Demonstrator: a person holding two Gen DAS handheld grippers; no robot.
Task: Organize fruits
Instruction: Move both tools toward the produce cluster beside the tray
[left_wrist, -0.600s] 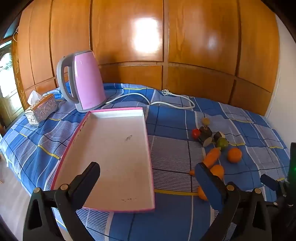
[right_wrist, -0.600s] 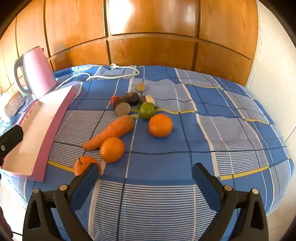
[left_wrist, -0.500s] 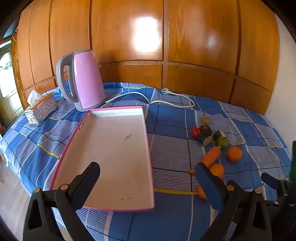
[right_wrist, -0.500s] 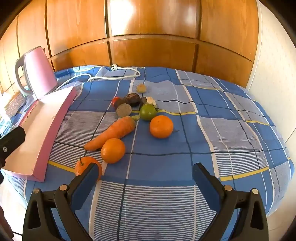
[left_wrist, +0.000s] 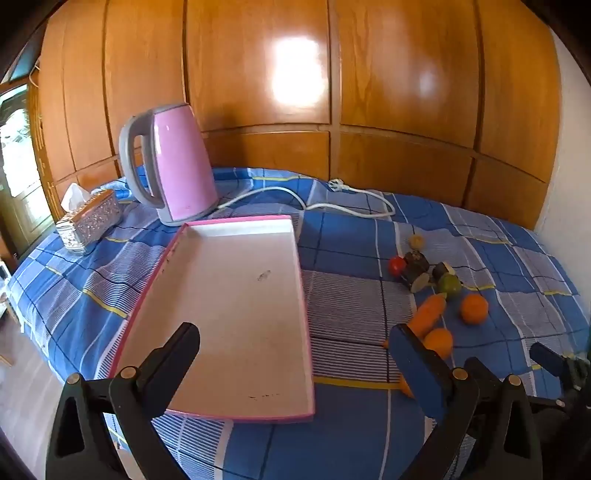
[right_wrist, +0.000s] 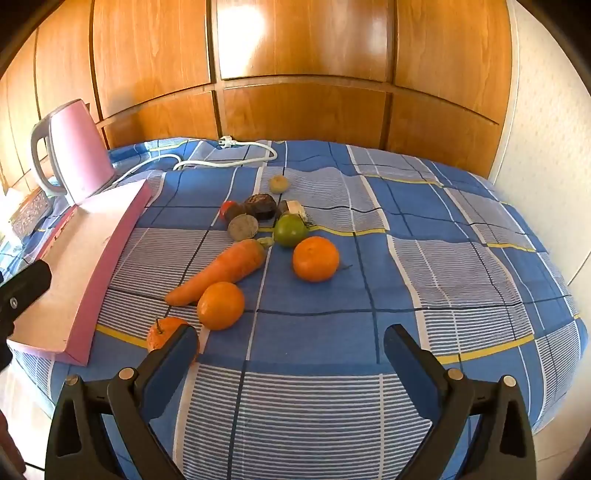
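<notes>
A pink-edged white tray (left_wrist: 207, 369) lies empty on the blue checked cloth; it also shows in the right wrist view (right_wrist: 122, 236). To its right lie a carrot (right_wrist: 221, 271), three oranges (right_wrist: 316, 258) (right_wrist: 221, 305) (right_wrist: 166, 332), a green fruit (right_wrist: 290, 229), a small red fruit (right_wrist: 226, 207), dark fruits (right_wrist: 262, 205), a brown round one (right_wrist: 242, 227) and a small yellowish one (right_wrist: 278, 183). My left gripper (left_wrist: 291, 347) is open over the tray's near end. My right gripper (right_wrist: 288, 349) is open, just short of the nearest oranges.
A pink kettle (left_wrist: 173, 162) stands behind the tray, its white cord (left_wrist: 332, 203) trailing across the cloth. A silver tissue box (left_wrist: 88, 221) sits at the far left. Wood panelling (right_wrist: 295, 74) backs the table. The cloth's front edge drops off close to both grippers.
Both grippers have drifted slightly; the views shift only a little. Nothing was grasped or moved.
</notes>
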